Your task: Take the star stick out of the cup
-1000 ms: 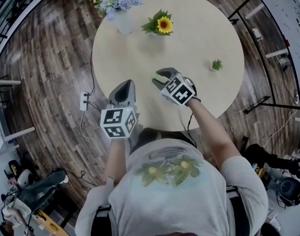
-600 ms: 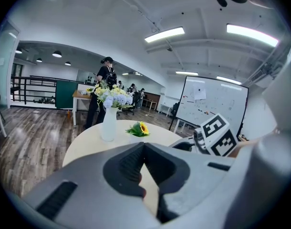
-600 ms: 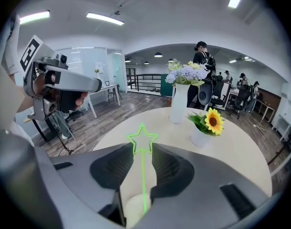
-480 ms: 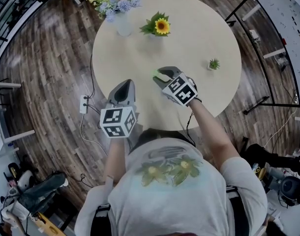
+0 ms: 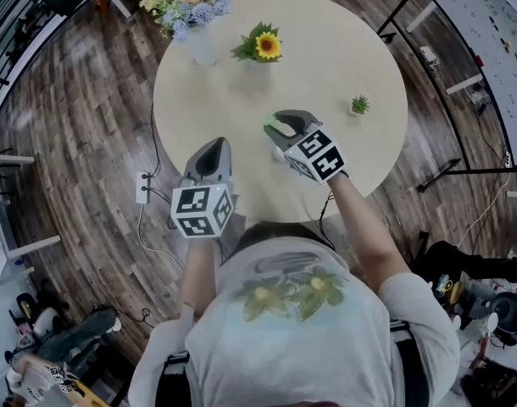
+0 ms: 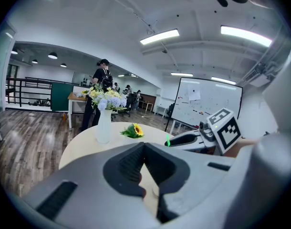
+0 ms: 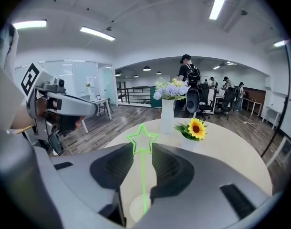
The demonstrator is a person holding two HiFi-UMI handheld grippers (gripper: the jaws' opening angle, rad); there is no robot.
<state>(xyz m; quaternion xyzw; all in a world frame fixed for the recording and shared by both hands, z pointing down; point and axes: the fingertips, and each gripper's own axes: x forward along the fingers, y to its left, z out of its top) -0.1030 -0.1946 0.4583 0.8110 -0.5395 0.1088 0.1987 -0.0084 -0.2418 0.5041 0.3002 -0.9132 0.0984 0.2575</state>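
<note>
1. Right gripper (image 7: 143, 149) is clamped on the star stick (image 7: 144, 175). The jaws pinch in right around the star end, so the green star pokes out just past the tips and the shaft runs back down between them.
2. The stick's bottom end lines up with the pale cup (image 7: 136, 209) showing in the gap behind the jaws. Can't tell if the tip is still inside the cup or just over it.
3. From the head view, the right gripper (image 5: 280, 124) is over the near-middle of the round table (image 5: 326, 58). There's only a bit of green from the stick (image 5: 271, 128) at its tip, and the gripper itself mostly hides the cup.
4. Left gripper (image 6: 144, 146) has its jaw tips together with nothing in them. It hangs at the near left edge of the table (image 5: 213, 147), just left of the right one and not touching it.
5. Further out on the table, the sunflower (image 5: 265, 46) is at the far side. A white vase (image 5: 197, 47) of mixed flowers is at the far left edge, and a tiny green plant (image 5: 359, 104) is off to the right.
6. Beyond that it's wood floor, a whiteboard (image 6: 212, 99) on the right, and a person (image 7: 188, 75) standing in the far background.
</note>
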